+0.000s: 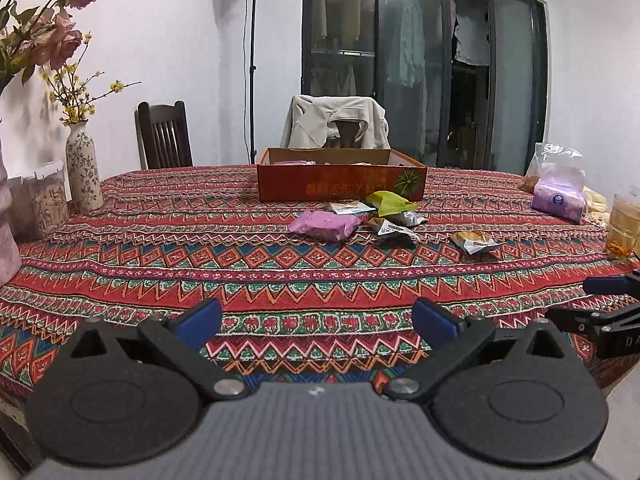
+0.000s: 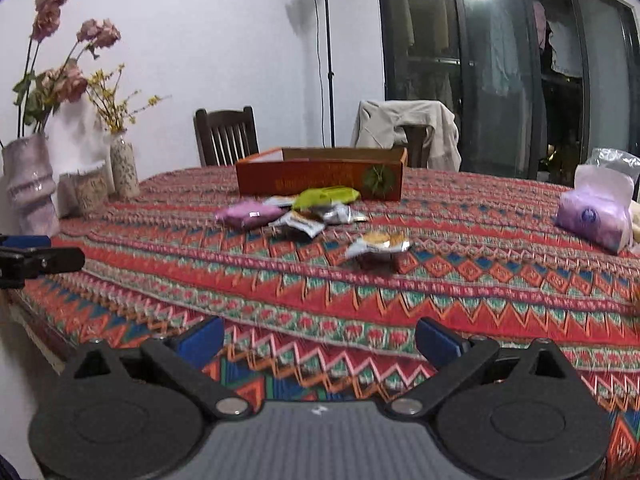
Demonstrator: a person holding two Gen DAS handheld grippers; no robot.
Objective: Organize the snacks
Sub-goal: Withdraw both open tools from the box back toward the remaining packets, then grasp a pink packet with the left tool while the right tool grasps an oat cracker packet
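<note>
An open orange cardboard box (image 1: 340, 188) (image 2: 320, 182) stands at the far middle of the table. In front of it lie loose snack packets: a purple one (image 1: 324, 225) (image 2: 249, 214), a green one (image 1: 390, 203) (image 2: 326, 197), several silver ones (image 1: 390, 229) (image 2: 298, 222), and one silver packet apart to the right (image 1: 474, 241) (image 2: 378, 245). My left gripper (image 1: 316, 322) is open and empty, low over the near tablecloth. My right gripper (image 2: 318, 340) is open and empty, also near the front edge. Each gripper shows at the edge of the other's view.
The table has a red patterned cloth (image 1: 200, 248). Vases with flowers (image 1: 82, 168) (image 2: 28, 184) and a clear container (image 1: 44, 200) stand at the left. A purple tissue pack (image 1: 558, 196) (image 2: 592, 216), plastic bags and a glass (image 1: 622, 232) are at the right. Chairs stand behind.
</note>
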